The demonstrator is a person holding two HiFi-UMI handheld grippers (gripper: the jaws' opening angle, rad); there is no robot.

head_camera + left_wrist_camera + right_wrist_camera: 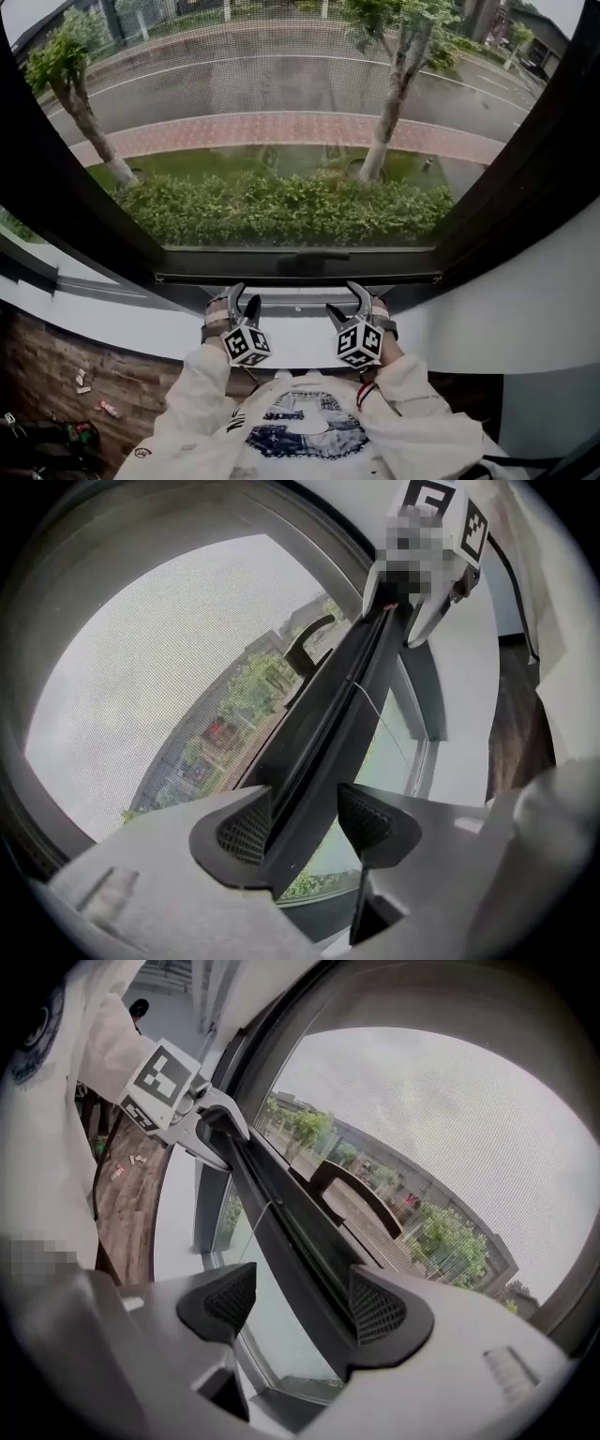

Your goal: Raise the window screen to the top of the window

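Observation:
The window screen's mesh (281, 112) covers the whole window, and its dark bottom bar (300, 277) rests low at the sill with a curved handle (314, 258) at its middle. My left gripper (242, 298) sits left of the handle and my right gripper (343, 298) right of it. In the left gripper view the bar (347, 696) runs between the open jaws of the left gripper (305, 827); one pad (246, 829) lies against it and the other stands apart. The right gripper (302, 1305) is open astride the bar (281, 1213) in the same way.
A white sill (300, 352) runs under the bar. The dark window frame (525, 187) rises on both sides, and a white wall (534, 309) stands at the right. A brown floor (56, 375) with small litter shows at lower left. Trees and a hedge lie outside.

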